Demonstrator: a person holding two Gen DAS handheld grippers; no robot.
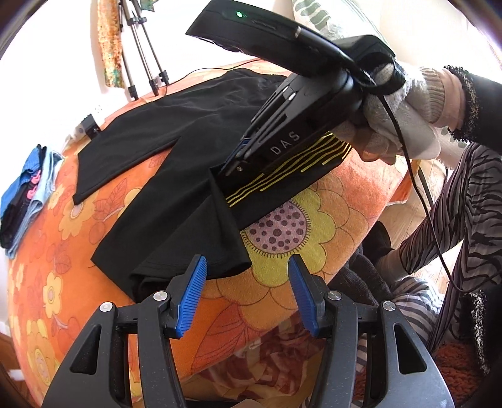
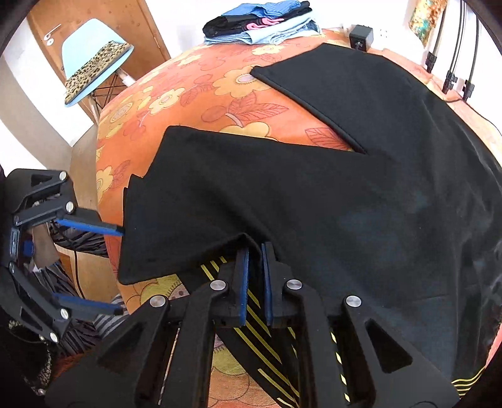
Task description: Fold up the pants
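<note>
Pinching a raised fold of the black pants (image 2: 313, 194) between nearly closed blue pads, the right gripper (image 2: 254, 282) in its own wrist view, cloth tented up at the fingertips and yellow stripes on a black band running beneath the jaws. Spread wide with nothing between the pads, the left gripper (image 1: 247, 293), hovering just off the hem of one pant leg. Lying flat across the orange flowered bedspread (image 1: 282, 219), the pants (image 1: 163, 175), both legs splayed in a V over the cover. Readable only from the left wrist: white letters "DAS" on the body of the right gripper (image 1: 230, 171), a green light lit on the black unit above it, a gloved hand (image 1: 404, 103) wrapped round the handle with a black cable trailing down, plus zebra-striped clothing beyond the edge of the bedspread. Seen only from the right wrist: a pale blue chair (image 2: 94, 53) with a leopard-print cushion and a wooden door behind it, off the far corner of the bedspread, and the left gripper (image 2: 119, 270) from the side, its fingers far apart, just off the near hem. Common to both views: a stack of folded clothes (image 2: 260, 22) at the far end of the bedspread, tripod legs (image 1: 144, 59) past it against the white wall.
</note>
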